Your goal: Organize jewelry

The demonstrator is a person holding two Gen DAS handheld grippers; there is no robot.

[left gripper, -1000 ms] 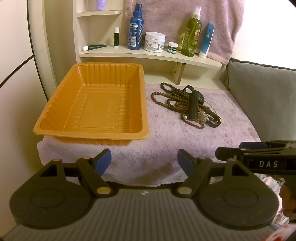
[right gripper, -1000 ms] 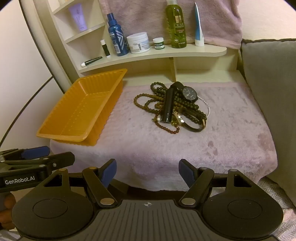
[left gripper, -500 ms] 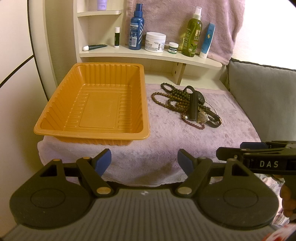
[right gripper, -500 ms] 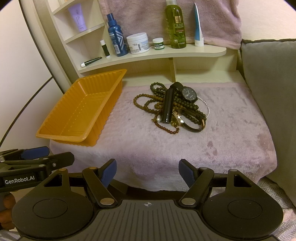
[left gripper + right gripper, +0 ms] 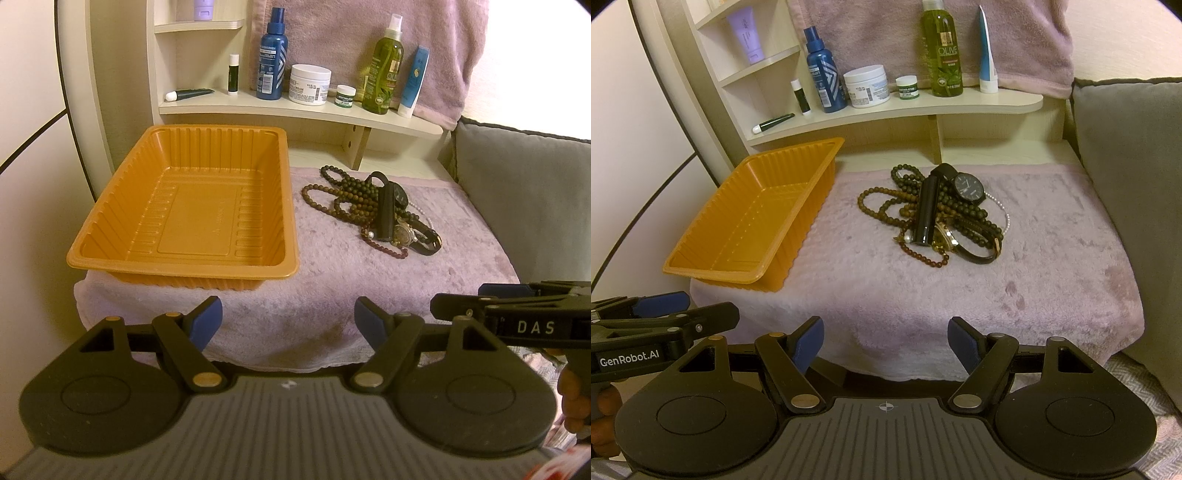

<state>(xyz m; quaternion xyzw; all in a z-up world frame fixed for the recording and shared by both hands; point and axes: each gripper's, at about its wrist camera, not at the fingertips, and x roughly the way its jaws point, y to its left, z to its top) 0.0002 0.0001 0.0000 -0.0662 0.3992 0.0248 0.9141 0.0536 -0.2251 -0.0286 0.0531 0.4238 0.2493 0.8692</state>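
Lilac cloth is seen mid-frame; the jewelry pile is heaped at centre, straight ahead of the right gripper. Both grippers, left gripper included, are held wide open, empty; tray left.

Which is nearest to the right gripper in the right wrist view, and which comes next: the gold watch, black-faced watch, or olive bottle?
1. Gold watch, front of the pile, nearest the right gripper.
2. Black-faced watch, back of the pile.
3. Olive bottle, up on the shelf.
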